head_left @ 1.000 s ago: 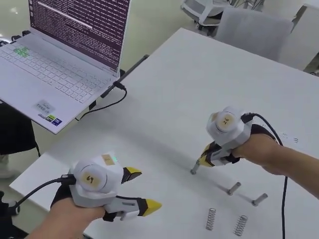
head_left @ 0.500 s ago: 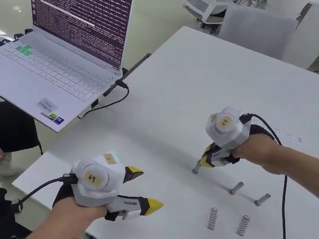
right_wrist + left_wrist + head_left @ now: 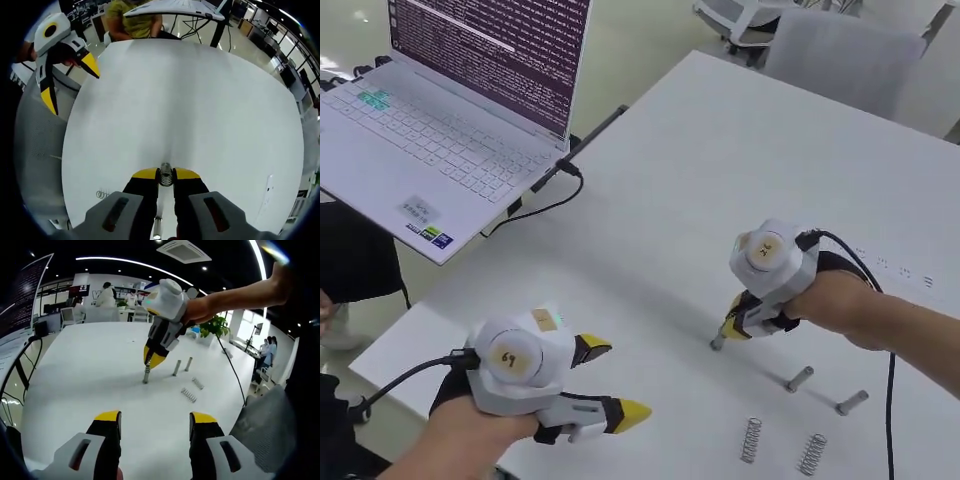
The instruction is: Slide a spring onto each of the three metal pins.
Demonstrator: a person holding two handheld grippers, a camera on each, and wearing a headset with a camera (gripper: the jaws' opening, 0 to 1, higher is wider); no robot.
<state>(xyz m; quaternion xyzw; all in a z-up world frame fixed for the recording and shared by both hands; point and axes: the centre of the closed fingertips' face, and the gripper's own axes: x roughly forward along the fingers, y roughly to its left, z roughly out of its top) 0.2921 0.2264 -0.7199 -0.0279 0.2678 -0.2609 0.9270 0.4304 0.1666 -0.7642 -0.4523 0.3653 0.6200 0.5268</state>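
Observation:
Three short metal pins stand in a row on the white table. My right gripper is shut on a spring and holds it at the top of the leftmost pin, also seen from the left gripper view as the pin. The other two pins are bare. Two loose springs lie flat in front of them. My left gripper hovers open near the table's front left edge, with nothing between its yellow tips.
An open laptop sits at the far left on a lower surface, and its black cable runs along the table's left edge. Grey chairs stand beyond the far edge. The white table stretches wide behind the pins.
The head camera has drifted a little. My right gripper has edged slightly towards the leftmost pin with the spring in it. The left gripper has stayed where it was, open.

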